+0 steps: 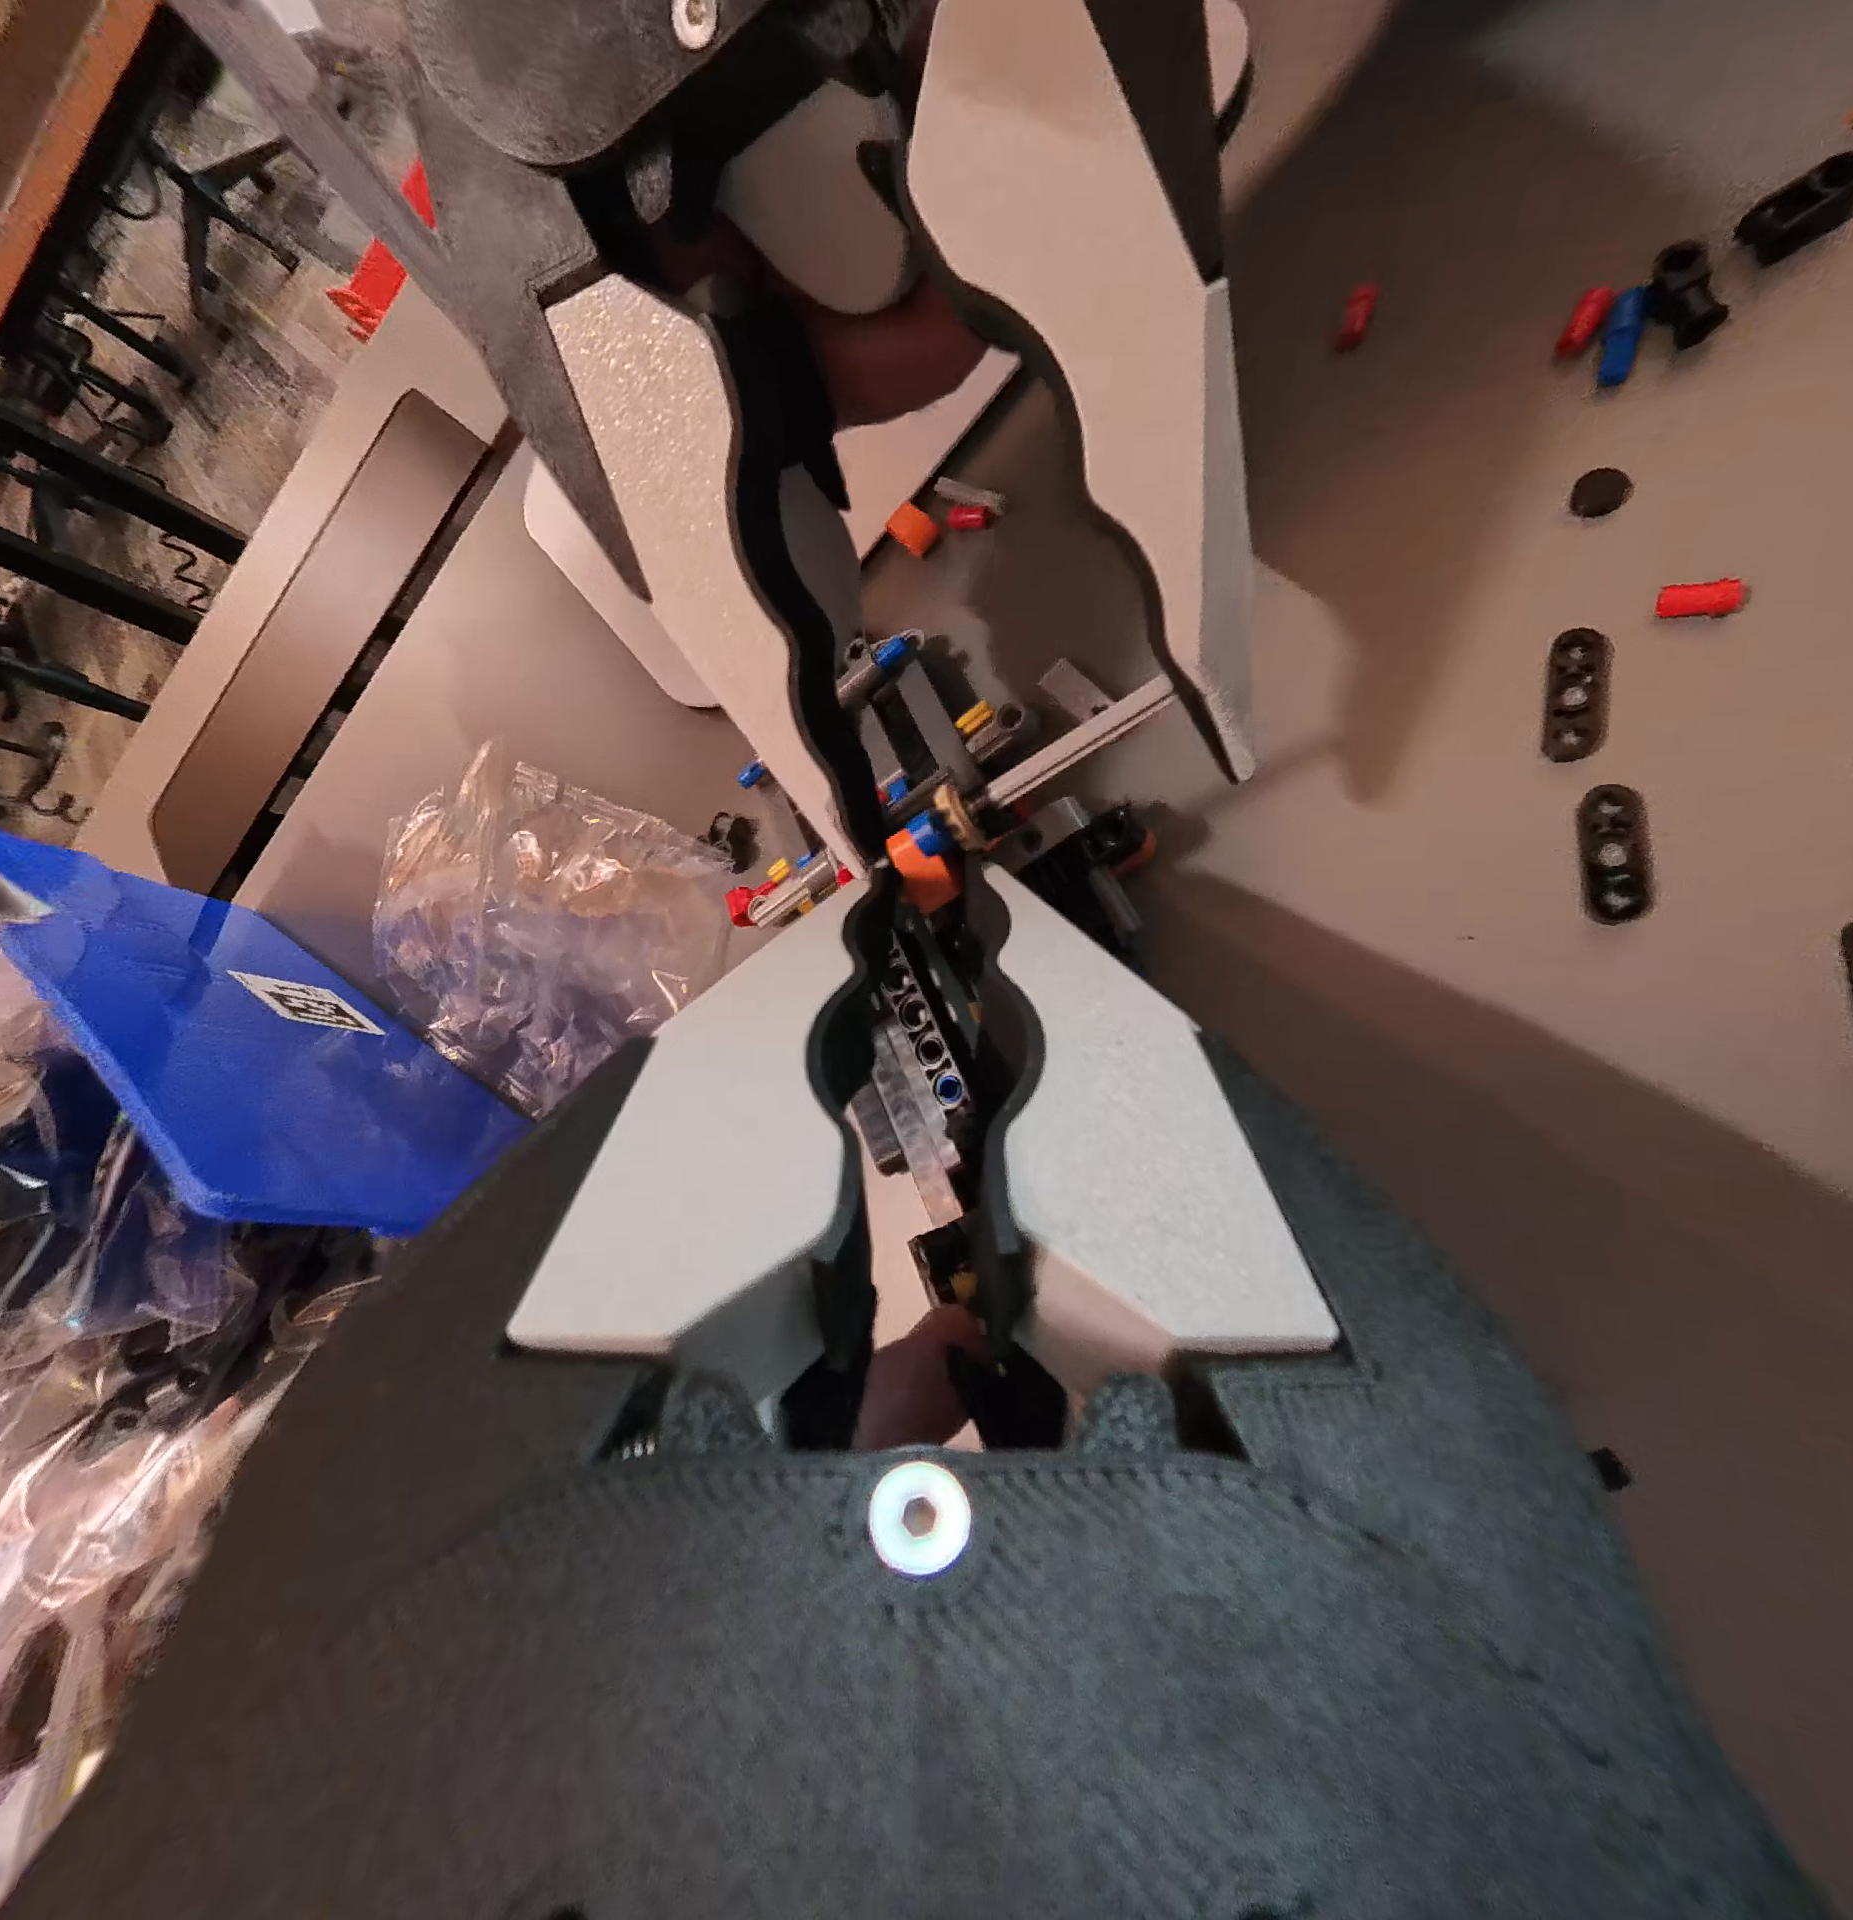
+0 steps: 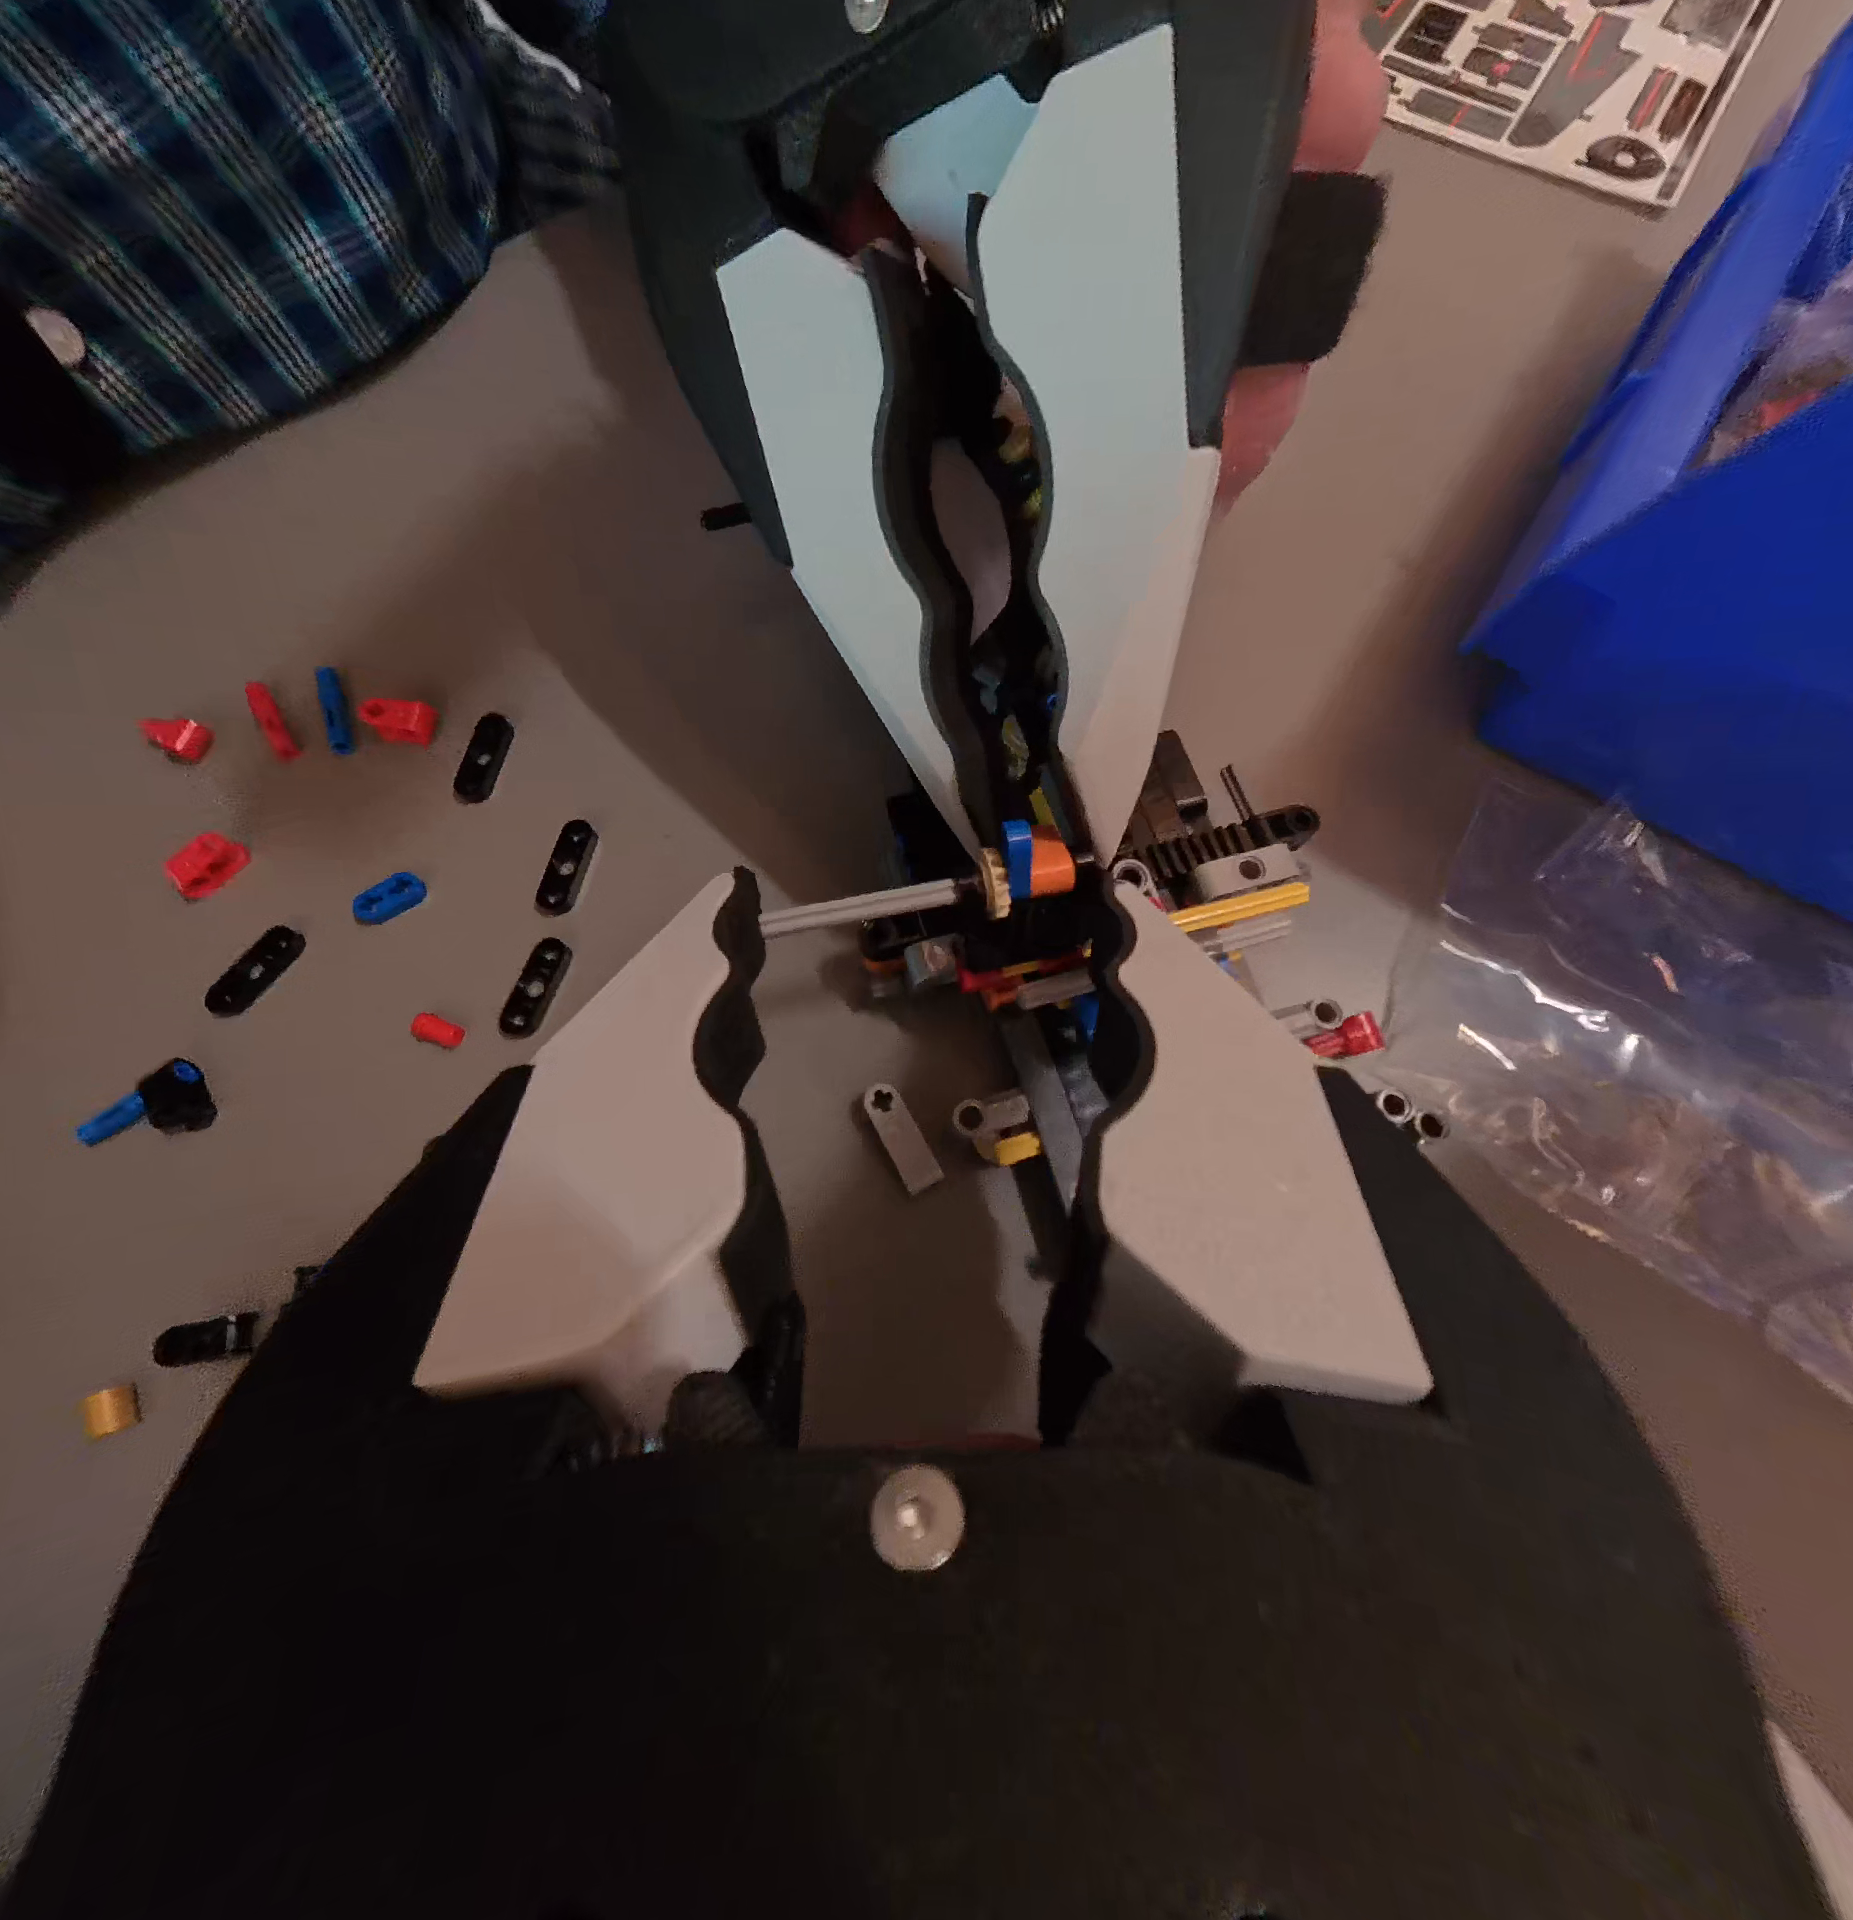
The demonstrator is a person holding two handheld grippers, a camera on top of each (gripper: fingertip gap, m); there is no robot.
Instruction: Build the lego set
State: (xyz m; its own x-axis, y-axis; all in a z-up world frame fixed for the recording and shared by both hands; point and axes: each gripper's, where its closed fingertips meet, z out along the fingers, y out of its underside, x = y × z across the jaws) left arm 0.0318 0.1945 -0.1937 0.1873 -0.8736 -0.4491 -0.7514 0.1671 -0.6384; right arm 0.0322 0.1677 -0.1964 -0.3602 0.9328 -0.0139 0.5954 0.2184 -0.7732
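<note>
Two grippers meet over a half-built Lego Technic assembly on a grey table.

The left gripper [image 1: 927, 914] has its fingers nearly closed, clamped on the Lego assembly [image 2: 1047, 914] along its black beams. The right gripper [image 2: 927, 914] stands wide open, its fingers straddling the assembly beside a grey axle [image 2: 860, 904] and orange piece [image 2: 1052, 864]. Loose red, blue and black pieces [image 2: 382, 894] lie scattered nearby; a blue bin [image 2: 1680, 644] and clear plastic bags [image 1: 527, 914] sit alongside.
</note>
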